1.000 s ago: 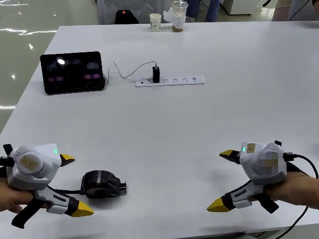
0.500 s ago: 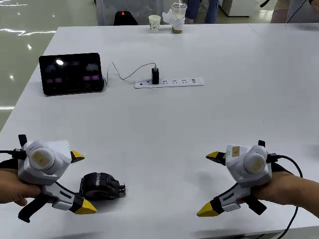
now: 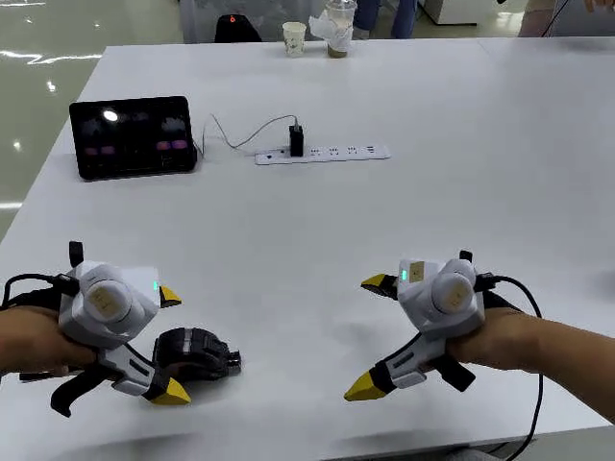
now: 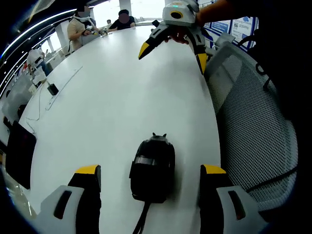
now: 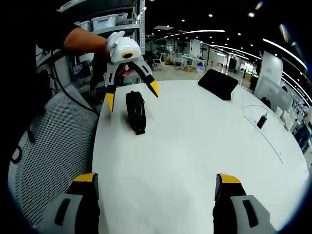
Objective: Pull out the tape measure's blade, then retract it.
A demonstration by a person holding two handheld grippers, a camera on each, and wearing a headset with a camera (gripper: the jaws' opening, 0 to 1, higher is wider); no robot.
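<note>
A black tape measure [image 3: 197, 351] lies on the white table [image 3: 317, 230] near its front left edge, blade in, with a black strap trailing back. My left gripper [image 3: 173, 344] stands open around it, one yellow-tipped jaw on each side and a gap to the case [image 4: 152, 168]. My right gripper [image 3: 365, 335] is open over bare table, well to the right of the tape measure, with nothing between its jaws. In the right gripper view the tape measure [image 5: 135, 111] lies between the left gripper's [image 5: 132, 95] spread jaws. The left gripper view shows the right gripper [image 4: 173, 56] far ahead.
A dark tablet [image 3: 133, 136] stands at the back left. A white power strip [image 3: 322, 154] with a black charger and cable lies mid-table. Two cups [image 3: 294, 38] stand at the far edge. The table's front edge runs just below both grippers. A mesh chair [image 4: 253, 122] is beside the table.
My left gripper has moved in so its open jaws now straddle the tape measure. My right gripper has moved left towards the middle. The tape measure has stayed put.
</note>
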